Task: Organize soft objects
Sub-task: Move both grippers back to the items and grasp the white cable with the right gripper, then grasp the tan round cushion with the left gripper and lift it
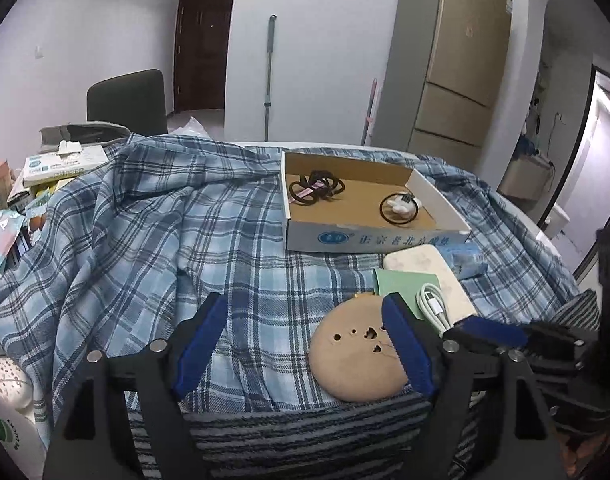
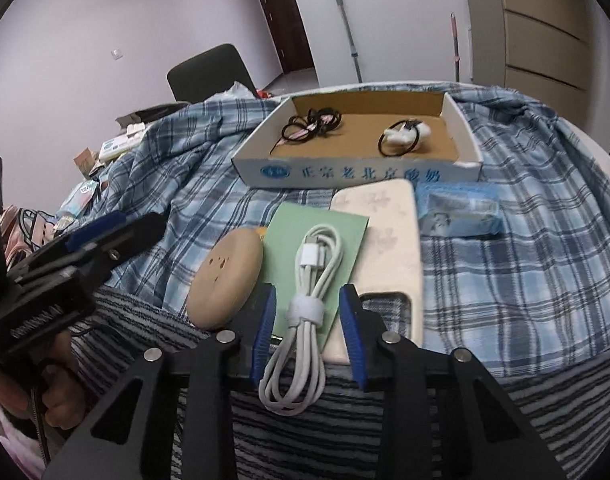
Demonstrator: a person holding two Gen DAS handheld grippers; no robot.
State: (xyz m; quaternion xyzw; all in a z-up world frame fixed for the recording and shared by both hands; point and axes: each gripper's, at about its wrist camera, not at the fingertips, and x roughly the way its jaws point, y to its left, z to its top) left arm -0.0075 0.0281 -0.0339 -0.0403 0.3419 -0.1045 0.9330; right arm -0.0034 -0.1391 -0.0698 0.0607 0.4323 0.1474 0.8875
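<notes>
the white cable, coiled and cinched with a velcro band, is lying partly on a green card and partly on the striped cloth at the near edge, and the right gripper is straddling it at the band, blue pads narrowed on either side yet seemingly not pressing it (a sliver of gap is showing on each flank), likely because the bundled middle is giving the firmest pinch. the left gripper is hanging spread wide over the plaid cloth, one pad overlapping the tan round cushion without clamping it. the cardboard box beyond, holding hair ties, is looking like the destination
</notes>
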